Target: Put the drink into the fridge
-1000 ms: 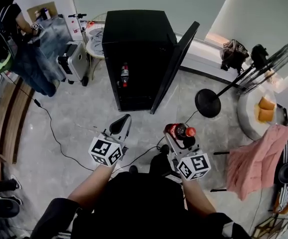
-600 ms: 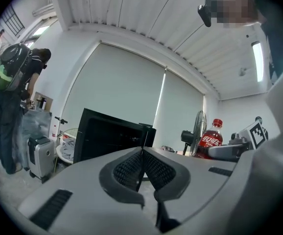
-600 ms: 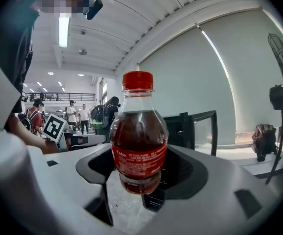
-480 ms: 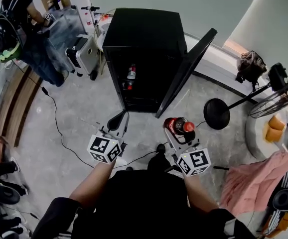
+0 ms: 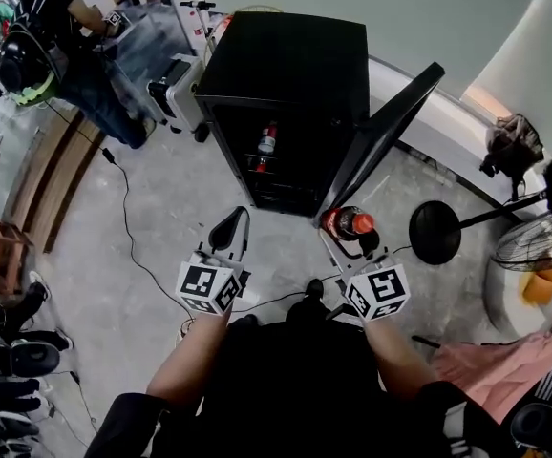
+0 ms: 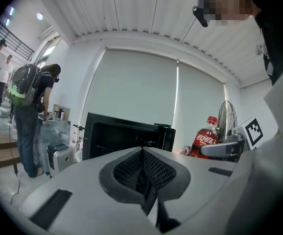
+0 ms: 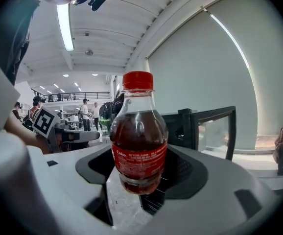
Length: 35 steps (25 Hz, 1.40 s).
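Fridge (image 5: 286,74) nearer now — cola bottle (image 7: 138,146) clamped in right tool (image 5: 350,240); left tool (image 5: 230,229) closed.

Ahead to my left stood a silver hard-shell suitcase (image 5: 176,89). To my right were a black round-based pedestal fan (image 5: 435,233) and a crumpled pink cloth (image 5: 505,375).

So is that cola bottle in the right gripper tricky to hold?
Probably fairly heavy: the cola bottle looks nearly full. Its smooth round plastic could slip or twist in the right gripper, which clamps only its base. Laid down, it would likely roll.
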{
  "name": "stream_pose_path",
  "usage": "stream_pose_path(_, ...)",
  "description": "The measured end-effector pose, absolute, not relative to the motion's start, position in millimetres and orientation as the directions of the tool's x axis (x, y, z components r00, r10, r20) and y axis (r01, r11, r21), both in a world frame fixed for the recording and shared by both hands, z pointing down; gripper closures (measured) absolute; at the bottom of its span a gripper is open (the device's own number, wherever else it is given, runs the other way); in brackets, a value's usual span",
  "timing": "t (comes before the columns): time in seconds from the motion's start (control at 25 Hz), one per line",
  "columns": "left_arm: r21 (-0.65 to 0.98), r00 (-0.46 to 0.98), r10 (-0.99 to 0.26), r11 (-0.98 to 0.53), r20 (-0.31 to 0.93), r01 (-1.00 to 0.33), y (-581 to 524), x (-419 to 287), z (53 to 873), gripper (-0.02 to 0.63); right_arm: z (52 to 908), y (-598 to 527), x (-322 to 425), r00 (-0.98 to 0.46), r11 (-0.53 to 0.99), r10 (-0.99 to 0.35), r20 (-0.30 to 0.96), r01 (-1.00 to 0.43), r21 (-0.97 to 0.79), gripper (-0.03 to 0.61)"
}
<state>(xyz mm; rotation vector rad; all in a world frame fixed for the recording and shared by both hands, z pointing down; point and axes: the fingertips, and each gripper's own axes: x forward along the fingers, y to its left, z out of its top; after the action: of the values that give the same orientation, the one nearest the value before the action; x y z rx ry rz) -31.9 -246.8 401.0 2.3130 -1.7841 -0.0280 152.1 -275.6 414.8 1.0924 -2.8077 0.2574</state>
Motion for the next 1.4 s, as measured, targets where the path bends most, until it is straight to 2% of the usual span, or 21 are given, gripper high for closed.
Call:
stream_pose_path(0.48, 0.17, 0.104, -0.983, -0.077, 0.155, -0.982, -271, -16, 422, 0.598, 434, -322, 124, -0.868, 0.862, -0.469, 0.161, -0.49, -0.132, 0.273)
stream_pose_path(0.68, 0.172, 0.087, -0.98, -0.056, 0.178, -0.983, -287, -33, 439, 0.598, 446, -345, 101, -0.864, 0.856, -0.479, 0.156, -0.499, -0.138, 0.273)
stream_pose_path(1.4, 0.21, 0.16, -0.973, -0.123, 0.168, -0.97, -383, -80, 522, 0.598, 525, -431, 18, -0.811, 0.806, -0.558, 0.179, -0.58, -0.116, 0.273)
